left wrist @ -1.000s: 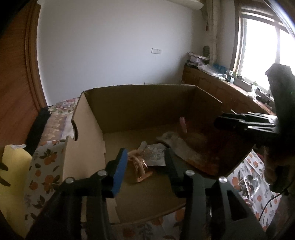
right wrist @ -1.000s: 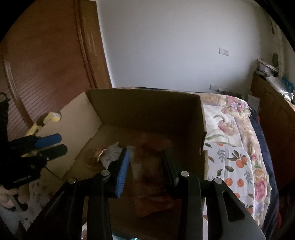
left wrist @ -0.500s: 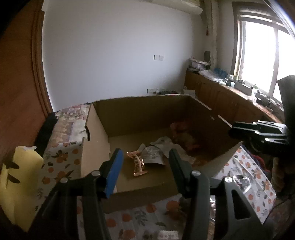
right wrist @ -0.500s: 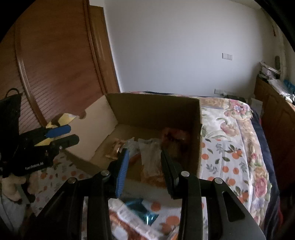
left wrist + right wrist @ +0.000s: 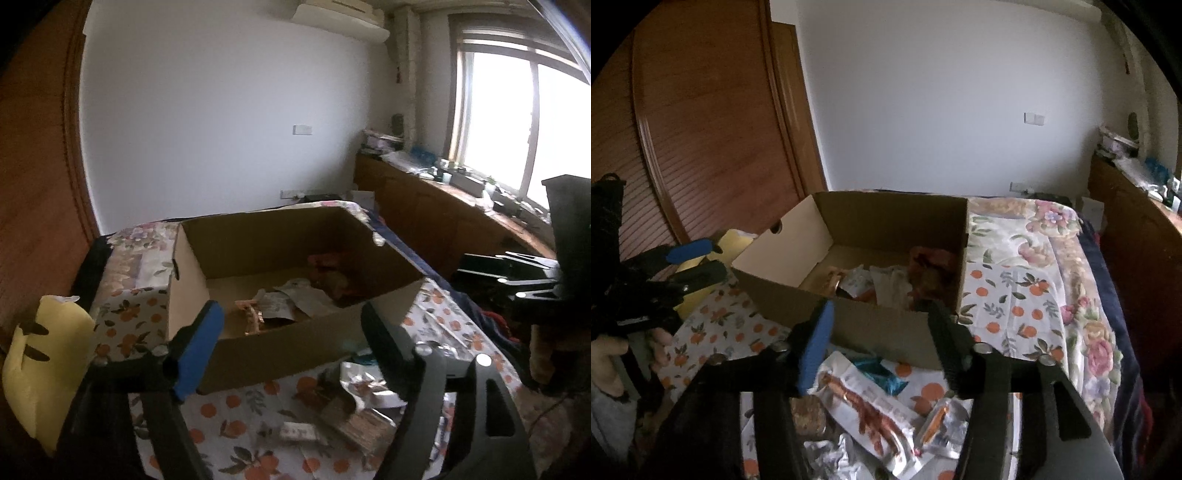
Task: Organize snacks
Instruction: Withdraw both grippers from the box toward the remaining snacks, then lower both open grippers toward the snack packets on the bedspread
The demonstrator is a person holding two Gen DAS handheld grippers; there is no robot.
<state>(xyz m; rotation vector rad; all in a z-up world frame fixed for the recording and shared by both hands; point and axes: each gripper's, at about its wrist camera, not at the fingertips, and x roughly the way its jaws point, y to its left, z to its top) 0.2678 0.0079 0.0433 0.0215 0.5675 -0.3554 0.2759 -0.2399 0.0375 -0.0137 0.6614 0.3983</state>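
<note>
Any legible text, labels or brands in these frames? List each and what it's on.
None can be read.
White snack packet with a red printed picture: any lettering is blurred.
Small white label on the floral cloth: too small to read.
White marking on the left gripper body: too blurred to read.
Cardboard box: no print visible.

One cardboard box, two hand-held grippers, one yellow cushion, and several snack packets, too jumbled to count.
</note>
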